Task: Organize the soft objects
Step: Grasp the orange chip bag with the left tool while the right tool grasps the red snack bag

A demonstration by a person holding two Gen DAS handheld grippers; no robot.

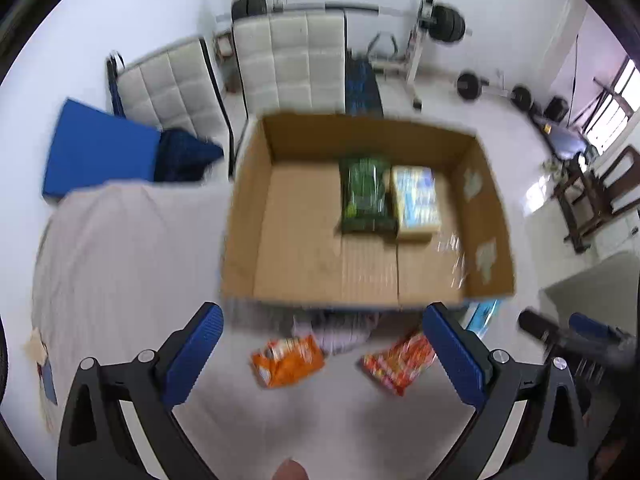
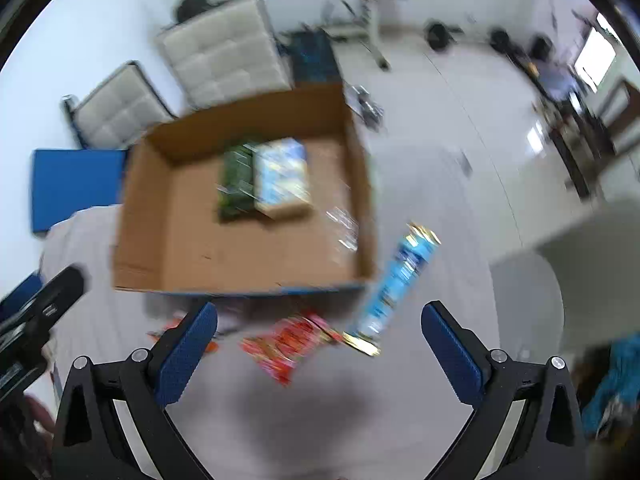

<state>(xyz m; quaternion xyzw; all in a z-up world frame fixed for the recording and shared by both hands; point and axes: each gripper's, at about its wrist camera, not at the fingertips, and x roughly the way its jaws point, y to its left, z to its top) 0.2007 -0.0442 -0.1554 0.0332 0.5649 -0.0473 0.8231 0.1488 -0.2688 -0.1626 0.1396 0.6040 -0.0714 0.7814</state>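
An open cardboard box (image 1: 304, 240) fills the centre of the left wrist view, and two packets lie side by side on its floor toward the far wall: a dark green packet (image 1: 366, 194) on the left, touching a pale blue-and-cream packet (image 1: 416, 200) on its right. The rest of the box floor is bare cardboard, with scraps of clear tape near the right wall.

In the right wrist view the same box (image 2: 180, 236) sits at centre left, the green packet (image 2: 236, 184) and the pale packet (image 2: 282, 178) again together near its far side.

Outside the box, on the light cloth (image 1: 120, 248) below its near edge, lie an orange snack bag (image 1: 286, 360) and, to its right, a red snack bag (image 1: 396, 360). The right wrist view shows the red bag (image 2: 286, 344) at lower centre and a long light-blue packet (image 2: 394, 284) just beside the box's near right corner, tilted, its gold-edged lower end close to the red bag; blur hides whether they touch.

The left gripper (image 1: 324, 348) stands wide open in the lower frame, nothing between its blue pads. The right gripper (image 2: 320, 348) is likewise spread wide and holds nothing.

Beyond the box, at upper left of both views, stand two pale quilted chairs (image 1: 288, 60) and a blue mat (image 1: 96, 148); a weight rack (image 1: 424, 20) lines the far wall.
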